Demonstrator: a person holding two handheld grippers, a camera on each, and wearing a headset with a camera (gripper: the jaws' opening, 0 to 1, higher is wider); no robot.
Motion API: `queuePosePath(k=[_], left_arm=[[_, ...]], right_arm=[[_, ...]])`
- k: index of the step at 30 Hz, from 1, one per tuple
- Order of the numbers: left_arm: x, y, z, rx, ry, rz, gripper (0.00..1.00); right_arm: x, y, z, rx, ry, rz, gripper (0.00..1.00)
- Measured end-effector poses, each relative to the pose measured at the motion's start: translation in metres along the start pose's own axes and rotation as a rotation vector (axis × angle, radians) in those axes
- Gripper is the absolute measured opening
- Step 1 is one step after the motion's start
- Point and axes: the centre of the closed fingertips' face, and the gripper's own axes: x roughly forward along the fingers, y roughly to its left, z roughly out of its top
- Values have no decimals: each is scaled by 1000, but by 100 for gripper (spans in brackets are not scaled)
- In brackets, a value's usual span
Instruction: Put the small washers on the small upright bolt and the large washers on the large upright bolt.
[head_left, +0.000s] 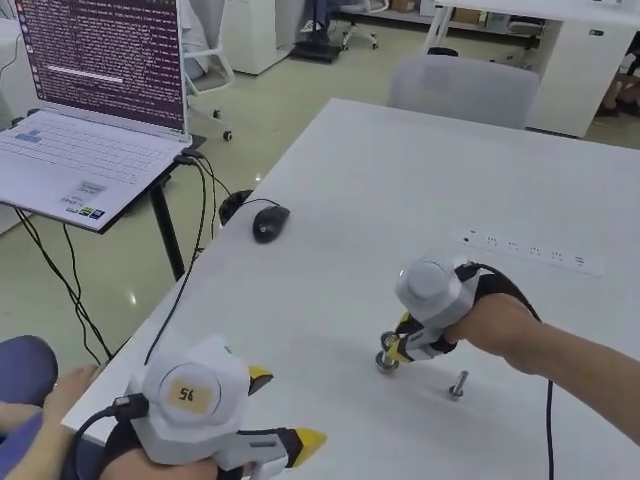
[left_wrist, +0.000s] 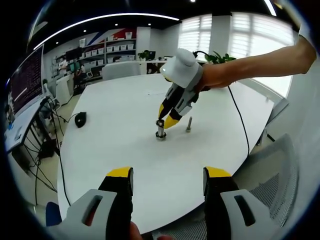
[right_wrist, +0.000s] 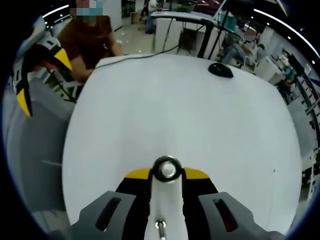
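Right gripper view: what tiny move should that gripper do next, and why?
Probably open the right gripper a little to let go. Its jaws pinch a shiny ring that seems to sit right at the top of the large bolt, so the ring should then drop down the bolt.

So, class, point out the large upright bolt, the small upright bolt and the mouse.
large upright bolt (left_wrist: 160, 133), left gripper view, lower shank
small upright bolt (head_left: 458, 385), head view, shank
mouse (head_left: 270, 222), head view, top shell
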Motion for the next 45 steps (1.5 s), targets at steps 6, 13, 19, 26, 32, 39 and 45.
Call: queuePosePath(k=[6, 13, 19, 26, 32, 39, 45], left_arm=[[-2, 4, -2, -4, 2, 7, 56], [-7, 9, -3, -15, -2, 19, 56], [-9, 13, -7, -20, -1, 27, 56], [-11, 14, -7, -22, -2, 26, 56], [-8, 17, -5, -17, -6, 16, 56], [-5, 20, 0, -4, -12, 4, 56], [2, 21, 0, -3, -19, -11, 56]], right_arm=[[8, 0, -3, 11, 27, 9, 24], [23, 3, -14, 41, 70, 16, 24], [32, 5, -17, 53, 79, 2, 24], [33, 7, -21, 77, 77, -4, 25], [27, 9, -26, 105, 76, -26, 26], [15, 18, -32, 199, 28, -54, 29], [0, 27, -39, 281, -9, -81, 31]])
